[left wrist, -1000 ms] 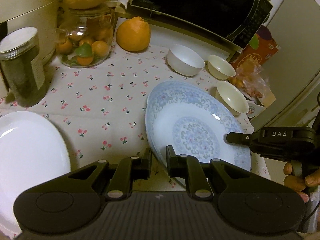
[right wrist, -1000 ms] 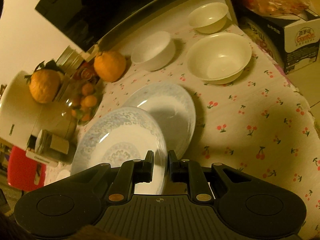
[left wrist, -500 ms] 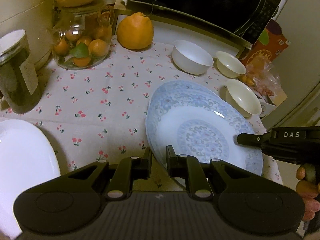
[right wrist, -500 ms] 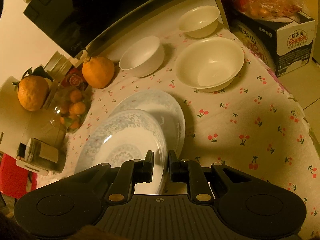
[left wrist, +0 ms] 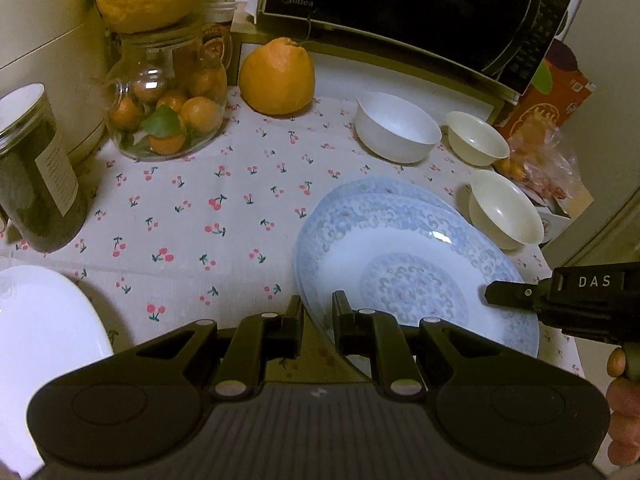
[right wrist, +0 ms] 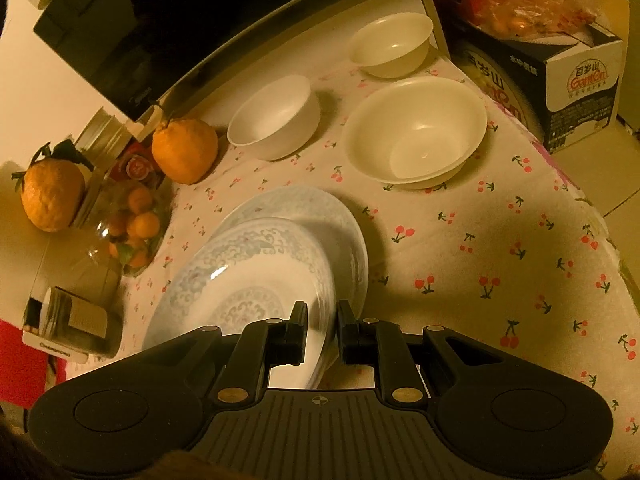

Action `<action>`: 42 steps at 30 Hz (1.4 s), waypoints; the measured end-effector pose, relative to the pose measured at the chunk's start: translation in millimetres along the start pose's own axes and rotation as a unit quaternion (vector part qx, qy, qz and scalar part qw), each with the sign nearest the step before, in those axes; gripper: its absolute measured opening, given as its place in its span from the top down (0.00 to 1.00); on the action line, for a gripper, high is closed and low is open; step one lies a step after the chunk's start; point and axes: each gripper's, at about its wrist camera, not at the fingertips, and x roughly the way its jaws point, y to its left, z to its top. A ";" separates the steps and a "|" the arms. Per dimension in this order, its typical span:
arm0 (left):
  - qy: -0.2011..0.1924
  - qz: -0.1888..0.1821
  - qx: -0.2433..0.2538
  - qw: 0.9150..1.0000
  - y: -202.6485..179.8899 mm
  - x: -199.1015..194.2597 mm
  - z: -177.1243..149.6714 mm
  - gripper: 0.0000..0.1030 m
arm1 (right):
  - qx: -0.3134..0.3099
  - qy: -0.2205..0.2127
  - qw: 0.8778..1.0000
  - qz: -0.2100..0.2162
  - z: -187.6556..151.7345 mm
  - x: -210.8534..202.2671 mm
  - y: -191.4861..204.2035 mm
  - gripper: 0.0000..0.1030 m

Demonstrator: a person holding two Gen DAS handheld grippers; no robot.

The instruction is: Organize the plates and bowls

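Blue-patterned plate (left wrist: 408, 280): rigid, glazed, slippery, breakable | hold: opposite rims | left gripper (left wrist: 317, 316), right gripper (right wrist: 322, 322) each pinching rim.

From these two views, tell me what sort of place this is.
Probably a home kitchen corner: a black microwave oven, a cherry-print tablecloth and a clear glass jar of small oranges.
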 end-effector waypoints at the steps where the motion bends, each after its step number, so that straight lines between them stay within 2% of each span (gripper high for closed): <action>1: -0.002 0.002 0.002 1.000 -1.0 0.6 0.0 0.88 | 0.000 -0.001 1.000 -0.002 0.3 0.8 0.1 0.85; 11: -0.026 0.007 0.017 0.999 -2.9 11.7 0.4 0.88 | -0.017 -0.021 0.999 -0.020 1.6 4.5 5.7 0.85; 27: -0.085 0.017 0.053 0.995 -7.3 23.3 -8.1 0.87 | -0.073 -0.059 0.994 -0.056 -6.7 13.2 17.0 0.85; 42: -0.106 0.027 0.076 0.991 -12.4 28.5 -14.7 0.85 | -0.110 -0.093 0.985 -0.094 -16.5 12.1 30.8 0.85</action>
